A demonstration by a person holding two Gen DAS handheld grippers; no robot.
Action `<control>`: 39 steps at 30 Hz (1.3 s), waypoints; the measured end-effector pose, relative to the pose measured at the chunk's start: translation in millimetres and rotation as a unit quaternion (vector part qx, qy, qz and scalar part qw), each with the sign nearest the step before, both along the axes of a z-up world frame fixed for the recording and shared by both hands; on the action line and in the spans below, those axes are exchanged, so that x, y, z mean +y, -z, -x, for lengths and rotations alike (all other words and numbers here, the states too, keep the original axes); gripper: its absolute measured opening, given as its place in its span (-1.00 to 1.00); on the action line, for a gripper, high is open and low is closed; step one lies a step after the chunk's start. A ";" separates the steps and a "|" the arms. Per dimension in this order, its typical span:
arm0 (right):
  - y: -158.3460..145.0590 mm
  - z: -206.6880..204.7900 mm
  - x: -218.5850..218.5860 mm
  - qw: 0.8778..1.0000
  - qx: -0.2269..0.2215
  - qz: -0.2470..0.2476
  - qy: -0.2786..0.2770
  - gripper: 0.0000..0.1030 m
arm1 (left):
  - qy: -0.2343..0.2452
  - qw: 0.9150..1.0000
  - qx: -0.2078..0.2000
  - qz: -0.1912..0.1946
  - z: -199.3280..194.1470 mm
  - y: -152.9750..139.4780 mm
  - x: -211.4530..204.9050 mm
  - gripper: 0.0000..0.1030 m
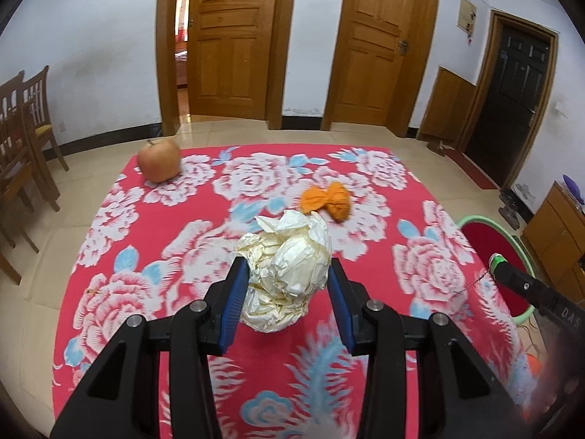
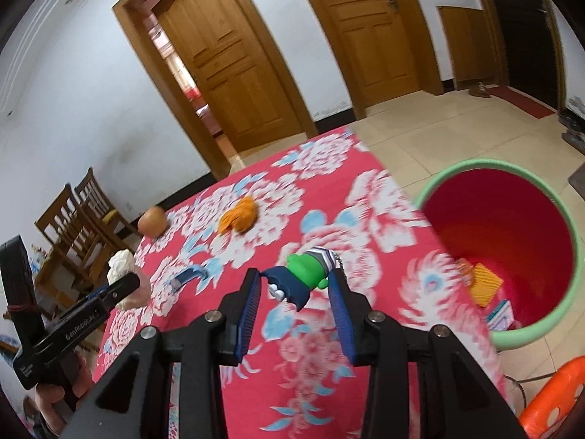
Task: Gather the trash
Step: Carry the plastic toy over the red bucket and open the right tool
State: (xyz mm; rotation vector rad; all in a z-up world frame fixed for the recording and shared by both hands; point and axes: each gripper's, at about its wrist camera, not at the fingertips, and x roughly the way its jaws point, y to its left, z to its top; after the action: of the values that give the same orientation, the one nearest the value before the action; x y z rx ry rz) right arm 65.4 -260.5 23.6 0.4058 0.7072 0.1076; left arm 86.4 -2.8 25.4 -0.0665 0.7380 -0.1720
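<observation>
My left gripper [image 1: 289,274] is shut on a crumpled cream paper ball [image 1: 289,267] and holds it over the red floral tablecloth [image 1: 182,256]. The ball also shows in the right wrist view [image 2: 120,265]. My right gripper [image 2: 294,289] is shut on a small green and navy toy figure with a bead chain [image 2: 303,274], held above the table near its right edge. An orange crumpled scrap [image 1: 327,200] lies on the cloth beyond the paper ball; it also shows in the right wrist view [image 2: 239,216]. A red bin with a green rim [image 2: 570,226] stands on the floor right of the table, with several scraps inside.
An apple [image 1: 159,164] sits at the table's far left corner. Wooden chairs [image 1: 25,135] stand to the left. Two wooden doors [image 1: 234,36] are behind the table. An orange plastic stool [image 2: 552,398] is at the lower right. A low wooden cabinet [image 1: 555,234] stands at right.
</observation>
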 end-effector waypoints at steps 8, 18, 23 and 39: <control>2.2 16.4 -46.2 0.998 0.004 -0.020 0.063 -0.20 | 0.031 0.999 -0.004 0.003 4.8 -7.6 -33.0 -0.15; 14.2 29.4 -94.5 0.992 0.019 -0.038 0.119 -0.20 | 0.059 0.998 0.005 0.006 1.8 -6.2 -63.1 -0.15; 21.2 33.9 -114.8 0.989 0.026 -0.045 0.140 -0.20 | 0.072 0.997 0.010 0.001 -0.5 -3.5 -78.3 -0.15; 33.3 46.1 -152.2 0.981 0.025 -0.075 0.175 0.06 | 0.124 0.992 0.024 -0.014 -5.6 3.9 -134.6 -0.15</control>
State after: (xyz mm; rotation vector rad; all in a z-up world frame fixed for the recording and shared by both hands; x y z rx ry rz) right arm 19.3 -412.7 -9.7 0.6731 0.6700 -0.1843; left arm 92.0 -137.3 21.6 0.0481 0.7946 -0.3994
